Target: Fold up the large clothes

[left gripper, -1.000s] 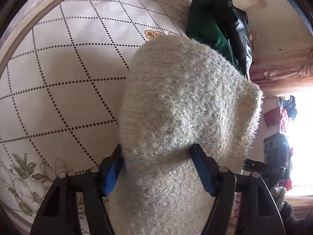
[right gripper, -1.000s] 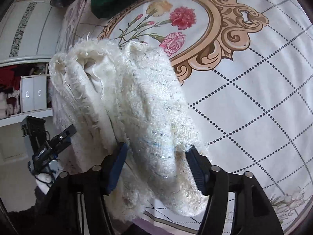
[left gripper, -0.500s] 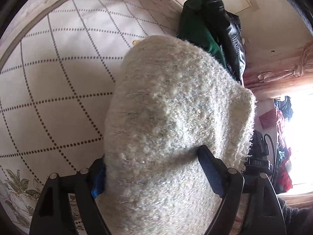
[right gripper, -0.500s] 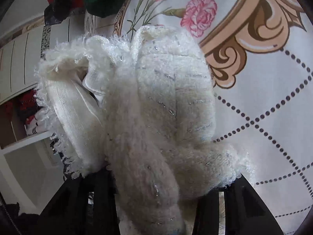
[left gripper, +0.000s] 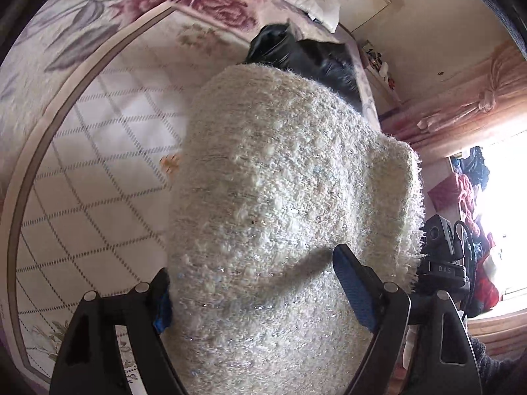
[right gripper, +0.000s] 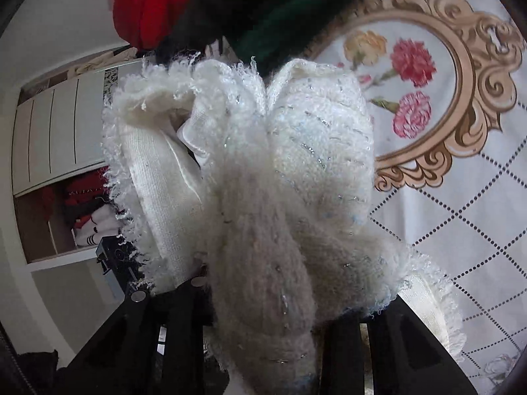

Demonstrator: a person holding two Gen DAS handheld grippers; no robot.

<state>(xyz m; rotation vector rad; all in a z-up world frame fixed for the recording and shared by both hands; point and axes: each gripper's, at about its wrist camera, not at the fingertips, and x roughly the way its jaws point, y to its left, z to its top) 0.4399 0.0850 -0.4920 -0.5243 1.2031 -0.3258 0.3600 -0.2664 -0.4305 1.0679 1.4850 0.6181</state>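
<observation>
A thick cream fuzzy knit garment (left gripper: 280,197) with silver threads fills the left wrist view, folded into a bundle and held up above the bed. My left gripper (left gripper: 253,283) is shut on it, its blue-padded fingers (left gripper: 352,283) pressing both sides. In the right wrist view the same cream garment (right gripper: 280,181) is bunched, with its lining (right gripper: 158,171) showing on the left. My right gripper (right gripper: 263,296) is shut on the bundle; its fingertips are hidden by the fabric.
A floral bedspread (left gripper: 98,164) with a dotted grid and a gold-framed flower print (right gripper: 428,82) lies below. A black leather jacket (left gripper: 306,59), a dark green garment (right gripper: 280,26) and red cloth (right gripper: 148,3) lie at the bed's far end. A wardrobe (right gripper: 56,138) stands left.
Both grippers have carried the cream bundle further toward the far end of the bed; the black jacket, green garment and red cloth are now closer. The grips are unchanged.
</observation>
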